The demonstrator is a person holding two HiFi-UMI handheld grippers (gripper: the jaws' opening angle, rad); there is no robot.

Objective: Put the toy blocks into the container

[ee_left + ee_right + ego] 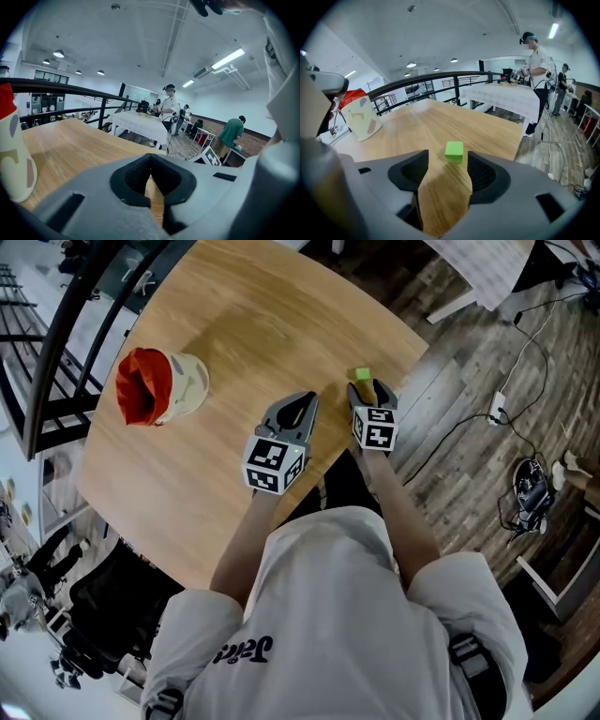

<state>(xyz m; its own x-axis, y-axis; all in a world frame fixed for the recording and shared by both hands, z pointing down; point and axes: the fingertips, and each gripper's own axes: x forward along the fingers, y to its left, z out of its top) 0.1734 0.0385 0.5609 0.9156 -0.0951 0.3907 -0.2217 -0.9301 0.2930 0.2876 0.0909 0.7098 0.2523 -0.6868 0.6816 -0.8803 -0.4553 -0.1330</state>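
One small green block (362,375) lies on the round wooden table (234,324), close to its right edge. My right gripper (369,392) is open just behind it, and in the right gripper view the green block (454,152) sits level with the fingertips, inside the gap of the right gripper (447,165) but untouched. The container (159,387), a cream cup with a red lining, stands at the table's left; this container (361,117) appears far left in the right gripper view. My left gripper (298,410) is shut and empty over the near table. The left gripper (151,176) has the container (13,154) at its far left.
The table edge (412,352) drops to a wooden floor with cables (506,409) on the right. A black railing (56,334) runs behind the table on the left. Beyond stand a white-clothed table (506,96) and people (536,70).
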